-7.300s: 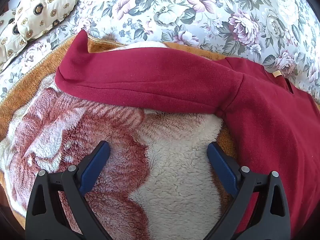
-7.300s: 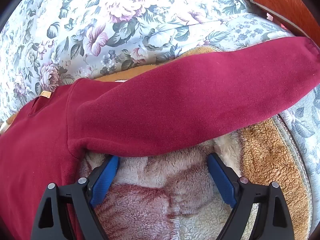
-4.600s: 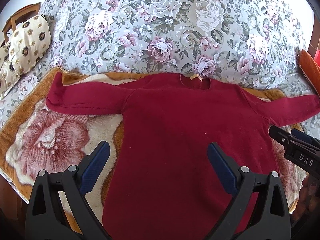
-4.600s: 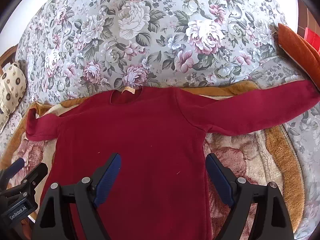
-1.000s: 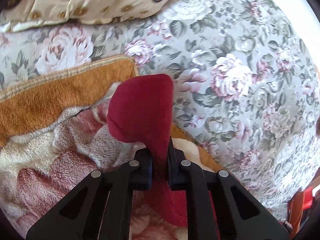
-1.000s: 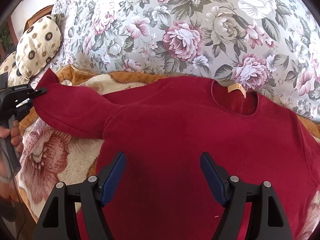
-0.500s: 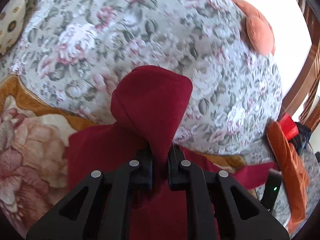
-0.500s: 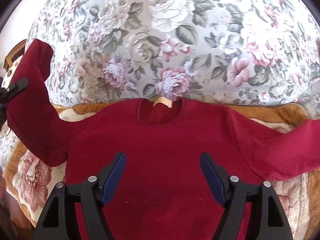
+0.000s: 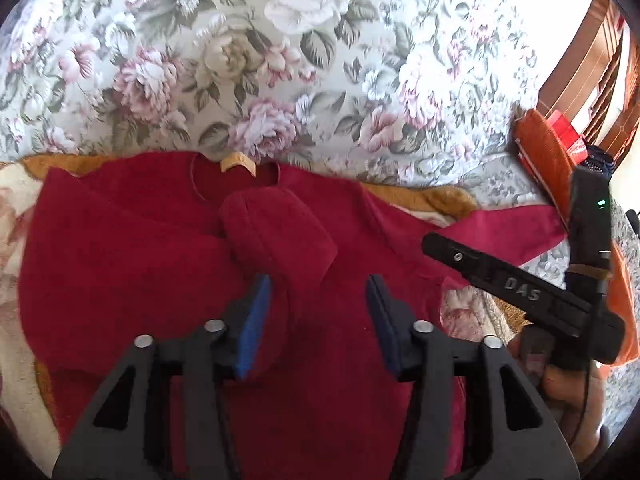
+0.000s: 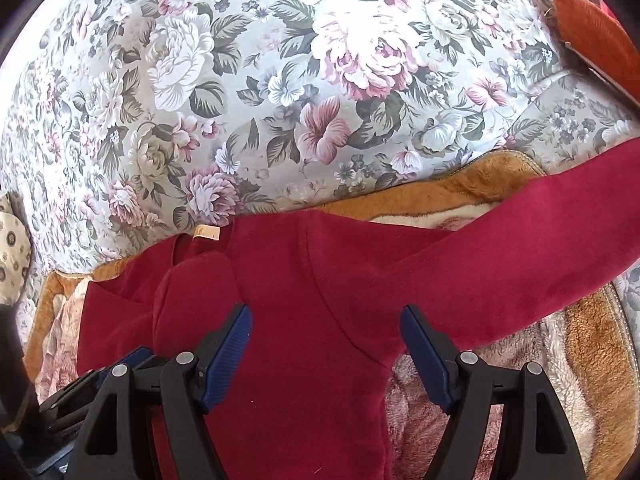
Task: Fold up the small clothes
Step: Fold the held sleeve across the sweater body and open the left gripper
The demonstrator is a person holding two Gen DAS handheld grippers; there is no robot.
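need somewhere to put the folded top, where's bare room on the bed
Free: the floral bedspread beyond the dark red knit sweater's collar, left of the orange cushion. Crowded: the plush brown blanket, covered by sweater body and outstretched sleeve.

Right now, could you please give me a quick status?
Left gripper jaws opening, sleeve cuff dropped on red sweater. Right gripper open, empty. Other sleeve unfolded.

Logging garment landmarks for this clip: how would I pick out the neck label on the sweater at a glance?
Start at the flowered bedspread, then drop to the dark red sweater spread on the plush blanket. At the back of its round neckline sits the neck label, just above the folded-in sleeve. It is the only pale tan patch on the all-red garment.
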